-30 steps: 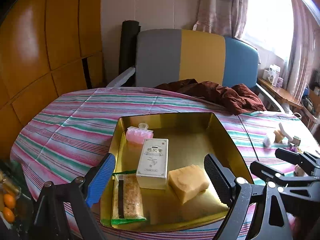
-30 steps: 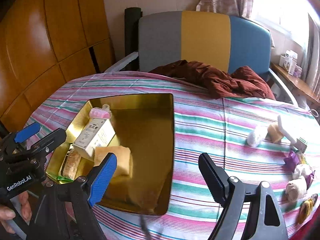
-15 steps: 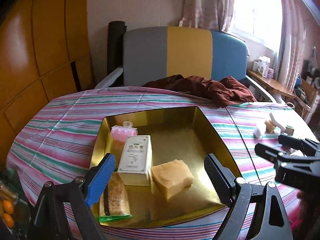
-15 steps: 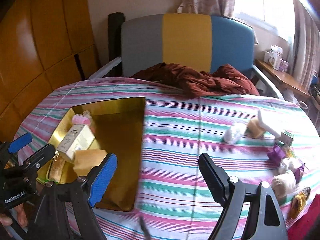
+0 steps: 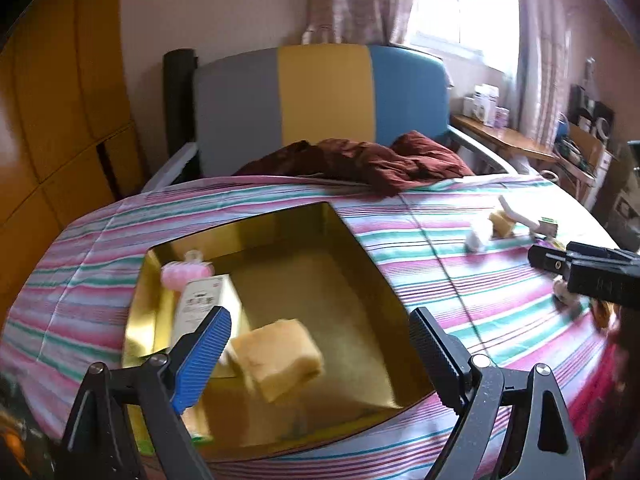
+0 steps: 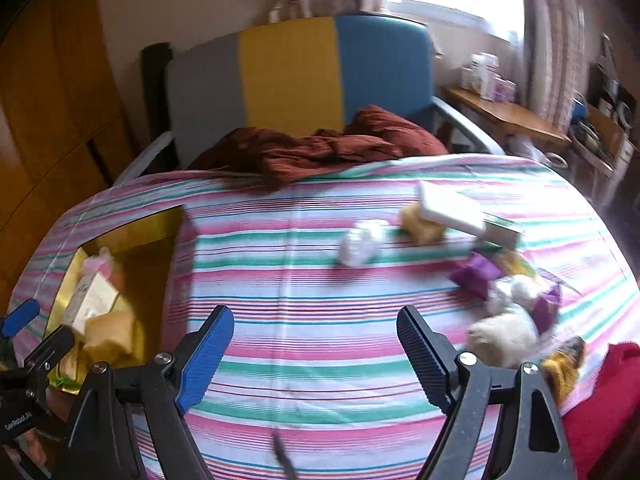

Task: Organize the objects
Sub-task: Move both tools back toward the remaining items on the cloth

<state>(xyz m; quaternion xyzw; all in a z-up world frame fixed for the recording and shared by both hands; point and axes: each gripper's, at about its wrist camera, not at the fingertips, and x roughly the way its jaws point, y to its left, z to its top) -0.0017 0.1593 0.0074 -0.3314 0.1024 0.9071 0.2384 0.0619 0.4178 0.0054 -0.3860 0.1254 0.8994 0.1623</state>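
I have both tools spread wide with nothing between the fingers. My left tool point(image 5: 320, 348) hangs over the near edge of the gold tray point(image 5: 372, 264), which already holds a yellow sponge block point(image 5: 280, 356), a white box point(image 5: 200, 304) and a pink item point(image 5: 186, 274) at its back left corner. My right tool point(image 6: 316, 348) points at bare striped cloth point(image 6: 300, 280), well apart from the tray on its left and nearer the loose pile on its right.

I judge this as the reach for the next piece: 3 things look sorted, and the rest wait in that pile. Closest to the right tool is a fluffy white ball point(image 6: 506, 334), with purple wrapped pieces point(image 6: 476, 274), a small white bundle point(image 6: 360, 244) and a long white box point(image 6: 450, 206) further back. The next move calls for swinging the right tool over 1 item, lowering, and closing on it alone; they touch each other, so I could drag a neighbour along.

The tabletop is round under its cloth. Behind it stand a grey, yellow and blue chair point(image 5: 324, 96) with a dark red garment point(image 5: 360, 158), wooden panels on the left and a bright window.
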